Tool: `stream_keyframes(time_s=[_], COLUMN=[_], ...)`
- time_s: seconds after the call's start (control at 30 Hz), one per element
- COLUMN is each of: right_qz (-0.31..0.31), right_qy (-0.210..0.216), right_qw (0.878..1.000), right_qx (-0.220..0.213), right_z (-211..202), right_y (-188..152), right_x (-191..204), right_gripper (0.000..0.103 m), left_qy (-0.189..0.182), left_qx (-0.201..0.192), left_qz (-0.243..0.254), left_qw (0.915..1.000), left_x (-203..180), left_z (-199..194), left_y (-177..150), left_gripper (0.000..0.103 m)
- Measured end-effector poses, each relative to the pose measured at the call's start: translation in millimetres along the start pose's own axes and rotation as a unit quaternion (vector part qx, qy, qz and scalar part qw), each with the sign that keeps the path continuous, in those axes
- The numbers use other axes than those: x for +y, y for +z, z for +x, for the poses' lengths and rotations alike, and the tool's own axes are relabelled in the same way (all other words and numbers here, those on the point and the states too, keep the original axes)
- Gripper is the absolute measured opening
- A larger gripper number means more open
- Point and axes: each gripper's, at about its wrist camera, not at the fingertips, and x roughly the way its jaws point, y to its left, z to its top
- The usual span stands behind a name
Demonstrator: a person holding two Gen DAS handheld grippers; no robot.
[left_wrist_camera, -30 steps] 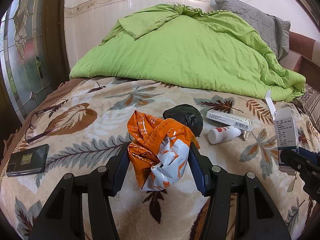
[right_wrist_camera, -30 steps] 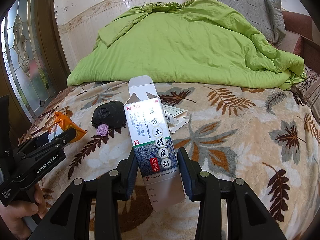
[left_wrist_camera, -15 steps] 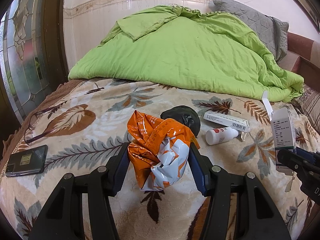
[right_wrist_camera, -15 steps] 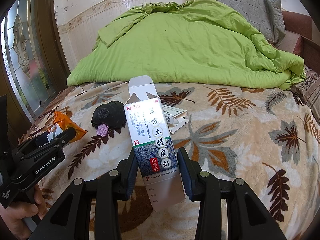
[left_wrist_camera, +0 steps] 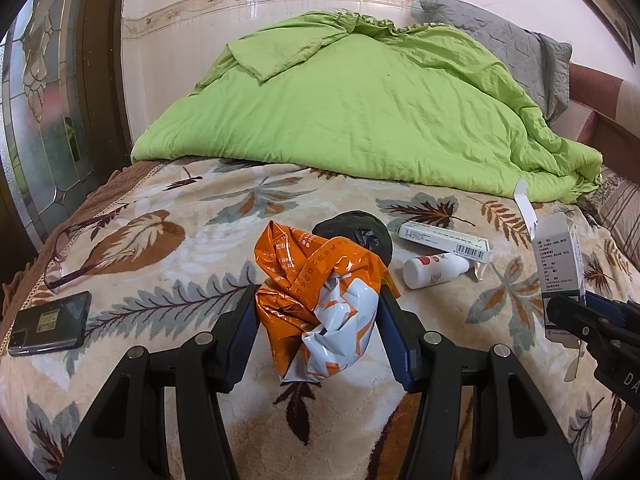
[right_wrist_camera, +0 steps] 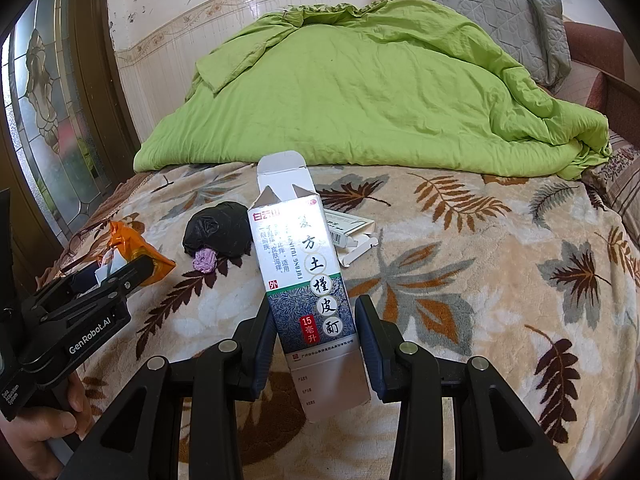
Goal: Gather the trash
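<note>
My left gripper (left_wrist_camera: 318, 320) is shut on a crumpled orange and white plastic wrapper (left_wrist_camera: 320, 300), held above the leaf-patterned bed blanket (left_wrist_camera: 168, 264). My right gripper (right_wrist_camera: 316, 336) is shut on an empty white and blue medicine carton (right_wrist_camera: 308, 280) whose top flap stands open. That carton (left_wrist_camera: 558, 260) and the right gripper (left_wrist_camera: 576, 320) show at the right edge of the left wrist view. On the blanket beyond lie a black bag bundle (right_wrist_camera: 218, 230) with a purple scrap (right_wrist_camera: 205, 260), a long white box (left_wrist_camera: 444, 240) and a small white bottle (left_wrist_camera: 434, 270).
A heaped green quilt (left_wrist_camera: 360, 112) and a grey pillow (left_wrist_camera: 516, 52) fill the far half of the bed. A dark phone (left_wrist_camera: 50, 324) and a pair of glasses (left_wrist_camera: 68, 256) lie near the blanket's left edge. A person's hand (right_wrist_camera: 44, 428) holds the left gripper's handle.
</note>
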Motion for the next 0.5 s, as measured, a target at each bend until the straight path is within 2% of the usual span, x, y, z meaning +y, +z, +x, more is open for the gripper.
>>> stream_keyframes(time_s=[0.5], right_qz=[0.000], right_qy=[0.001], right_qw=[1.000], right_qx=[0.000], right_z=[0.0], right_y=[-0.5], right_x=[-0.7], right_gripper=[0.042], left_qy=[-0.008], left_qx=[0.000], left_qz=[0.000], left_qw=[1.0000], left_x=[-5.5], left_z=[-0.3], left_y=[0.0], left_gripper=[0.056])
